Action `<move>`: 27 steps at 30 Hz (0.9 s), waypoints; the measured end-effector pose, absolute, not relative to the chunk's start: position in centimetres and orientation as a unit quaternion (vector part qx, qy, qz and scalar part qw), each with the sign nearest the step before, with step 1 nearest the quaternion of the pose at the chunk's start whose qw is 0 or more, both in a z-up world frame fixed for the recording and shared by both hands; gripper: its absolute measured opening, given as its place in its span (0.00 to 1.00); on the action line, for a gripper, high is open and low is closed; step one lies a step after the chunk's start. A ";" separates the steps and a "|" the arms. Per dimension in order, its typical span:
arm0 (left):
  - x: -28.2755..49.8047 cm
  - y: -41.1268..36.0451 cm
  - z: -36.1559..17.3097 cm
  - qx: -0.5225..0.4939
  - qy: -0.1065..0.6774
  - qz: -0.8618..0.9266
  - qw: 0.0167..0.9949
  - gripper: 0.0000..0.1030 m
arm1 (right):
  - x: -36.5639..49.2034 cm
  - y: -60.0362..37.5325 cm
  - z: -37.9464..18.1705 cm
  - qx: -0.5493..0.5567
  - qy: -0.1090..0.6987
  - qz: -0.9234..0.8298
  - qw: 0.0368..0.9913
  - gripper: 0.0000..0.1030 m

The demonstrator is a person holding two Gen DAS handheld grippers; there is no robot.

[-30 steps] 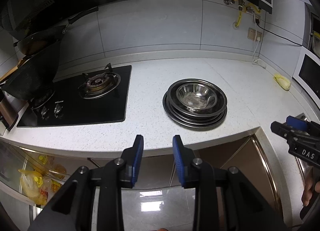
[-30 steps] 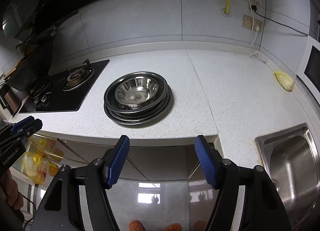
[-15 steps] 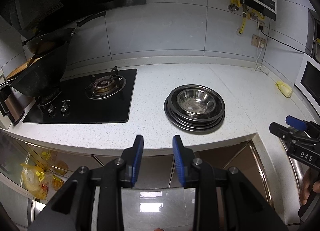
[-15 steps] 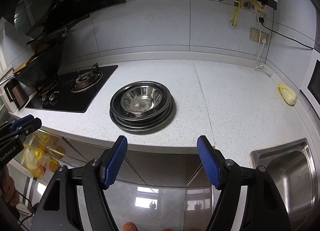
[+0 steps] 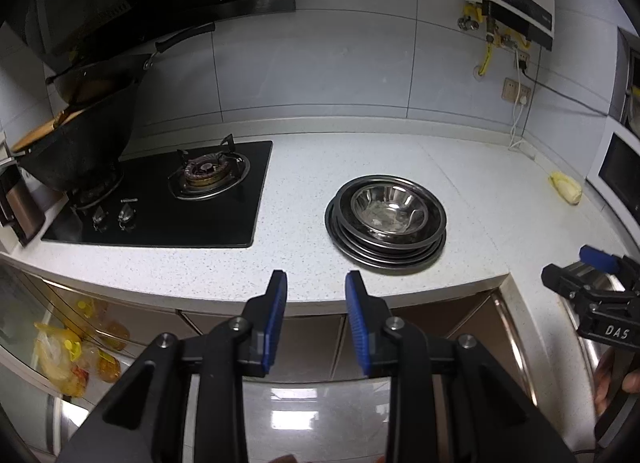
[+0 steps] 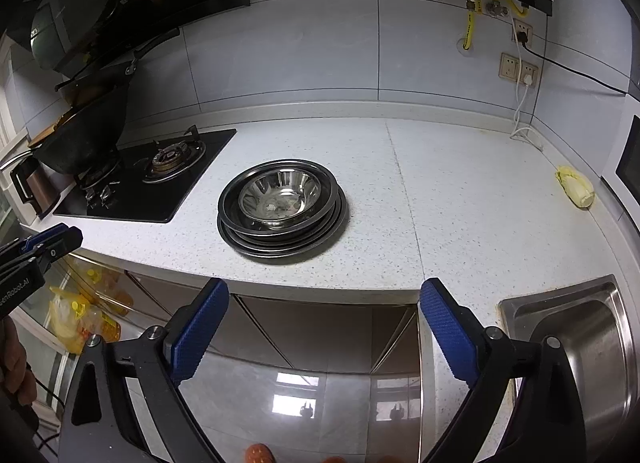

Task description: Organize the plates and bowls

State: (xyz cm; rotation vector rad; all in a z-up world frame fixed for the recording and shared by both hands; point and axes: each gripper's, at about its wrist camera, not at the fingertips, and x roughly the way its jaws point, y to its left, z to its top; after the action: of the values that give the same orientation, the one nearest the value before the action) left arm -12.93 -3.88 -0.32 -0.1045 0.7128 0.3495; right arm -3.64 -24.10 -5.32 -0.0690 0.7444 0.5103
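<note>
Both grippers have backed off a bit, left gripper (image 5: 316,283) jaws narrowly apart, right gripper (image 6: 322,295) jaws wide, empty, and the bowl (image 6: 280,193) nested on the plates (image 6: 282,241) ahead on the counter (image 6: 460,199) could slide off if nudged sideways.

You see a white countertop (image 6: 460,199) speckled with dark flecks. The bowl (image 6: 280,193) is shiny silver; the plates (image 6: 248,239) under it look dark steel. Your grippers' pads (image 6: 200,331) are blue with a fine ribbed texture on black frames. The stove (image 5: 160,203) is glossy black, the far-right lump (image 6: 575,191) pale yellow.
</note>
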 end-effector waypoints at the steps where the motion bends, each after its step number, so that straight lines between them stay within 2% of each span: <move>1: -12.9 -3.9 -0.3 -0.051 0.348 0.167 0.921 0.28 | -3.6 -24.1 -5.3 -0.033 0.360 0.249 0.898 0.95; 3: -12.8 -3.8 -0.4 -0.054 0.353 0.165 0.919 0.30 | -3.6 -24.0 -5.3 -0.032 0.361 0.255 0.896 0.98; 6: -12.8 -3.9 -0.3 -0.043 0.347 0.174 0.921 0.50 | -3.6 -23.6 -5.3 -0.038 0.362 0.260 0.895 0.98; 7: -12.8 -3.8 -0.2 -0.047 0.345 0.174 0.921 0.52 | -3.6 -23.5 -5.4 -0.039 0.363 0.261 0.894 0.98; 27: -10.8 -4.4 -0.3 -0.045 0.351 0.147 0.924 0.53 | -2.7 -23.5 -5.8 -0.051 0.366 0.236 0.899 0.98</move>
State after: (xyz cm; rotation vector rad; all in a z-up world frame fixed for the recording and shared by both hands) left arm -10.83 -4.44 -0.25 -0.0917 0.7200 0.3015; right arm -2.74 -23.53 -5.85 -0.1046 0.7576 0.4891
